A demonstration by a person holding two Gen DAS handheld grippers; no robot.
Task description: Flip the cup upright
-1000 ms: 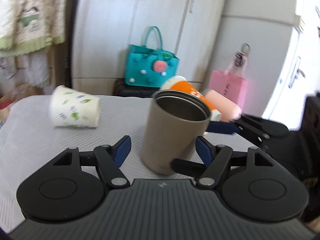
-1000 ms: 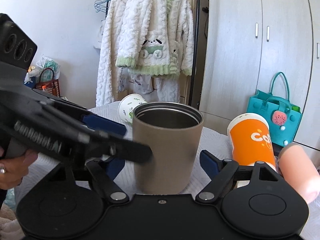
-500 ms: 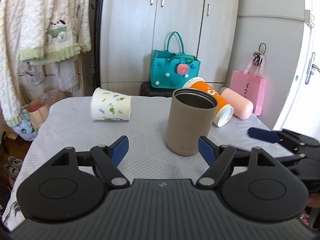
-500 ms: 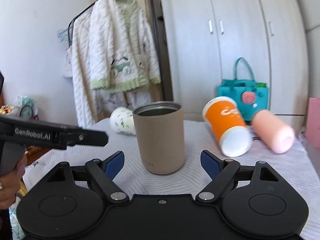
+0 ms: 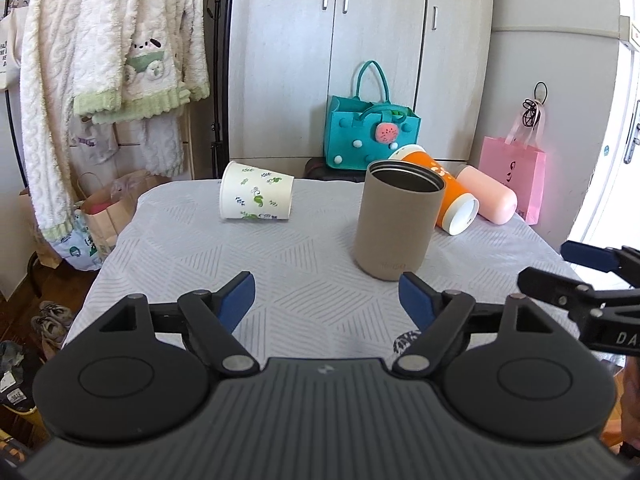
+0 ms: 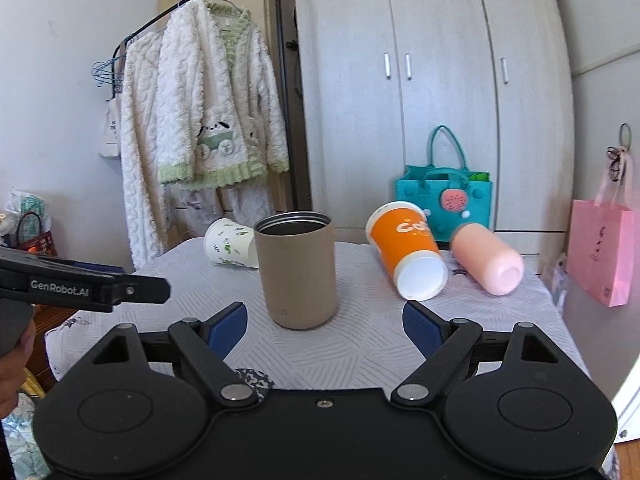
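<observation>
The tan tumbler [image 5: 398,222] stands upright near the middle of the surface [image 5: 168,248], mouth up; both the left hand-held gripper [image 5: 326,296] and the right hand-held gripper [image 6: 325,322] hover before it with jaws apart, holding nothing; three cups lie on their sides: the leaf-print paper cup [image 5: 256,197] toward the far-left corner, the orange cup [image 6: 408,250] and pink cup [image 6: 488,260] toward the far-right edge; paper walls likely crush easily, so a light pinch across mid-body suits.

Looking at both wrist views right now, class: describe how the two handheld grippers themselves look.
Both are matte black plastic. The left gripper has a ribbed grey-black body, two round discs, silver pivot pins and blue finger pads. The right gripper looks the same with a smoother body. White lettering reads GenRobot.AI on the left gripper's side. No cables or sleeves show.
</observation>
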